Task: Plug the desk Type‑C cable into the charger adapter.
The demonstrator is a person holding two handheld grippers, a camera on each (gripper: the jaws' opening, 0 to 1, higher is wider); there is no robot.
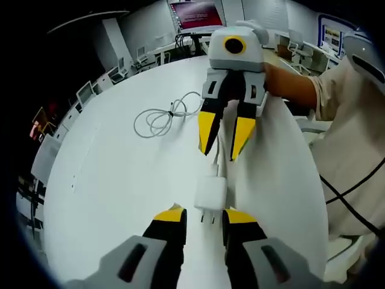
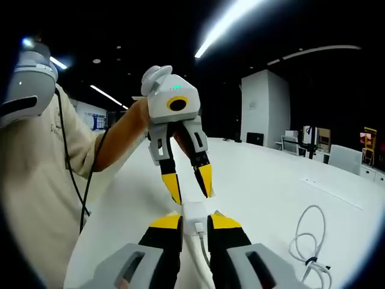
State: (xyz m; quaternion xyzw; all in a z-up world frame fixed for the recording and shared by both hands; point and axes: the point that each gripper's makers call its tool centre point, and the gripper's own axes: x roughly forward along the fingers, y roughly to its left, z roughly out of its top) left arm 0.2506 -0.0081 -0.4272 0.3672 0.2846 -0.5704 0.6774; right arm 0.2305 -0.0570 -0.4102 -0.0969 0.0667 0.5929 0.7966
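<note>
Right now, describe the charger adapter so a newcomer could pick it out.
On the white table, look between the two yellow-tipped tools. The charger adapter is the small white block with metal prongs, unlike the loose coiled cable lying farther off.

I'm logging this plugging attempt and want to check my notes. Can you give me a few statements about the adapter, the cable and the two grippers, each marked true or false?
1. The white charger adapter lies on the white table. True.
2. The adapter's prongs point toward the left gripper. True.
3. The cable coil is wrapped around the adapter. False: it lies apart, farther along the table.
4. The right gripper is clamped shut. False: its jaws stand apart above the adapter.
5. The table is black. False: white.
</note>
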